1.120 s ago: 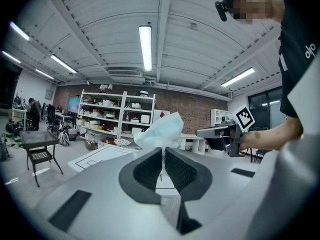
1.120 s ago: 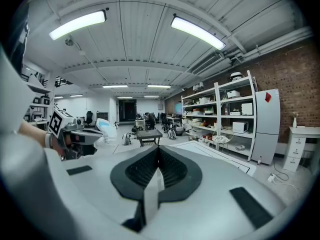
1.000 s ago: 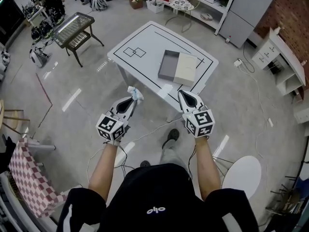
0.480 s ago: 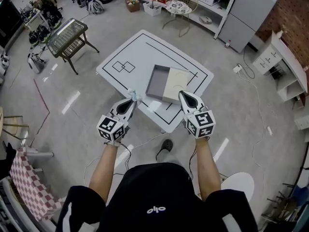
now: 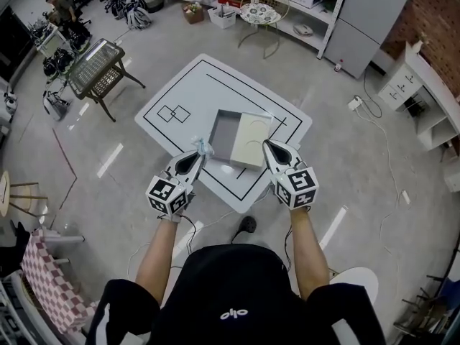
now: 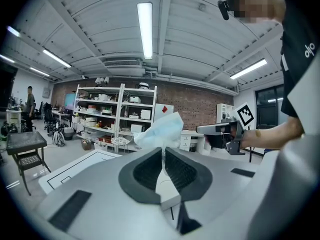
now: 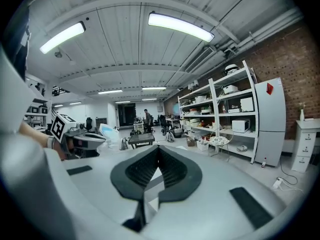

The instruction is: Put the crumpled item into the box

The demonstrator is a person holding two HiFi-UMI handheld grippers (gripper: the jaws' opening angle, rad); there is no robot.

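the left hand-held gripper (image 5: 198, 157) clamps a pale blue crumpled tissue (image 5: 204, 146). the right hand-held gripper (image 5: 268, 147), jaws together, is empty. both are near the open grey box (image 5: 223, 129) on the white table (image 5: 194, 88).

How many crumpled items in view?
1. The crumpled item is pinched in the left gripper, near the box on the white table. Floor clutter farther back could hide others.

A lab workshop: stocked metal shelves (image 6: 115, 111), brick wall (image 6: 196, 108).
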